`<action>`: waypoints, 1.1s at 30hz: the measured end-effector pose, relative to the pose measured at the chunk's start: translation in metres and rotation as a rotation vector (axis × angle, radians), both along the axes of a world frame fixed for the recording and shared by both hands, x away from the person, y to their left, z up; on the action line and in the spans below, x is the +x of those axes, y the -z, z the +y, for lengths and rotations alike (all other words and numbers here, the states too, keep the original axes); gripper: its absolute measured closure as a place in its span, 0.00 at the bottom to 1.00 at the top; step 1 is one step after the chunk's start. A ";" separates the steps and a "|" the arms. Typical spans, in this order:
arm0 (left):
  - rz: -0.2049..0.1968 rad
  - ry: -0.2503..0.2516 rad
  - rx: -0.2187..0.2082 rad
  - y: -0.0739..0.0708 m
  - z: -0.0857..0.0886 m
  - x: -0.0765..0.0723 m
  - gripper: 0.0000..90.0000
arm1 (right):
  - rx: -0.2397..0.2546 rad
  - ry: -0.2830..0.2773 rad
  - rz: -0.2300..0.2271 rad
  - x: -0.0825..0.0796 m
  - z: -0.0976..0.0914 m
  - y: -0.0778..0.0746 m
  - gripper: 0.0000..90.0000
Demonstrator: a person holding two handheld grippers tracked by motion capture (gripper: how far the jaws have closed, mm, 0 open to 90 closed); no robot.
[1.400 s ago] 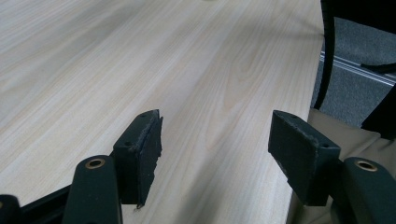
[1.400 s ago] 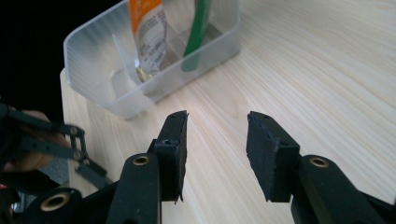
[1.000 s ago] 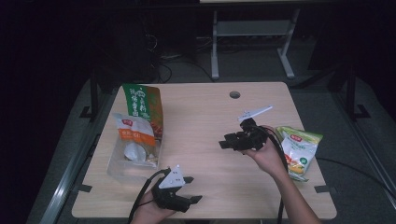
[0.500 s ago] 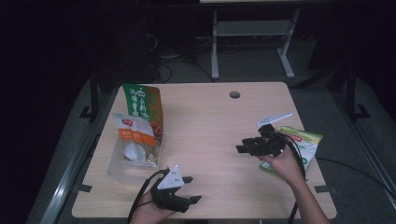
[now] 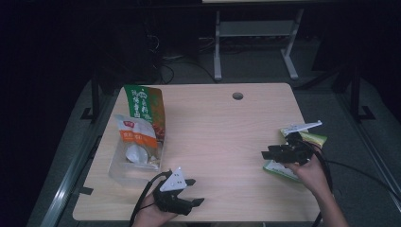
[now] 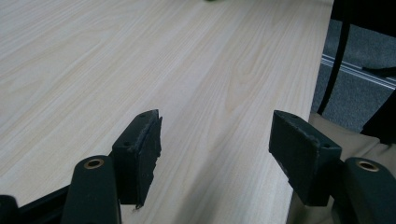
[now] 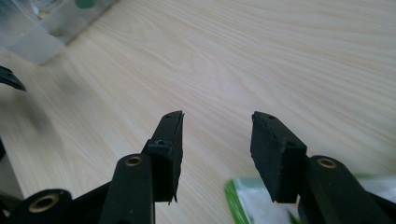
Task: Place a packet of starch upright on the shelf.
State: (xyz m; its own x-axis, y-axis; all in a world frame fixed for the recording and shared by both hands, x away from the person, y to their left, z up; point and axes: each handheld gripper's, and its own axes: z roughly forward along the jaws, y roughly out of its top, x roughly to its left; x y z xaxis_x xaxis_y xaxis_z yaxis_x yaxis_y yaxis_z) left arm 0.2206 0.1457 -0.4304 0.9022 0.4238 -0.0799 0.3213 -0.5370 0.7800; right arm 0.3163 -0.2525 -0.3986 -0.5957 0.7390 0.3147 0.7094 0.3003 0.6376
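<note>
My right gripper (image 5: 267, 155) hovers at the table's right side, pointing left, jaws open with nothing between them. A green and white snack bag (image 5: 279, 169) lies under that hand at the right edge; its corner (image 7: 243, 200) sits just below the open right gripper (image 7: 217, 126). My left gripper (image 5: 196, 191) rests near the front edge, left of centre, pointing right. In the left gripper view it (image 6: 215, 135) stands open over bare wood.
At the table's left lie a tall green snack bag (image 5: 142, 106), an orange and white packet (image 5: 135, 133) and a clear plastic container (image 5: 127, 165), also seen as the container (image 7: 42, 28). A cable hole (image 5: 237, 96) is at the back. Table edge (image 6: 303, 93) is close by.
My right hand has moved right and toward the front, from mid-table to above the green snack bag at the right edge. The left hand has stayed put.
</note>
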 end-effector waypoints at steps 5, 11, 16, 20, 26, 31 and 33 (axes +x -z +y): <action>0.003 0.002 0.004 0.001 -0.001 0.000 0.37 | -0.020 0.038 -0.004 -0.005 -0.020 0.004 0.58; 0.006 0.005 0.007 0.002 -0.002 0.000 0.37 | -0.059 0.097 0.012 -0.012 -0.041 0.012 0.58; 0.010 0.006 0.007 0.003 -0.003 0.000 0.37 | -0.097 0.135 0.017 -0.015 -0.052 0.018 0.56; 0.012 0.009 0.010 0.004 -0.004 0.000 0.37 | -0.135 0.142 0.024 -0.015 -0.055 0.027 0.57; 0.011 0.011 0.013 0.004 -0.005 0.000 0.37 | -0.119 0.121 0.040 -0.014 -0.051 0.028 0.62; 0.009 0.012 0.013 0.004 -0.005 -0.001 0.37 | -0.107 0.120 0.038 -0.014 -0.052 0.029 0.67; 0.010 0.013 0.012 0.004 -0.005 -0.001 0.37 | -0.100 0.121 0.030 -0.016 -0.053 0.030 0.67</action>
State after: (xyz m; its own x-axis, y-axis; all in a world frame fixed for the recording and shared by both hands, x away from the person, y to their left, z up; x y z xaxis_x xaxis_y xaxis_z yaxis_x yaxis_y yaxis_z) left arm 0.2199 0.1403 -0.4344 0.9067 0.4134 -0.0835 0.3219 -0.5504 0.7704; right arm 0.3006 -0.3053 -0.4291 -0.4921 0.8331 0.2526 0.7625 0.2726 0.5867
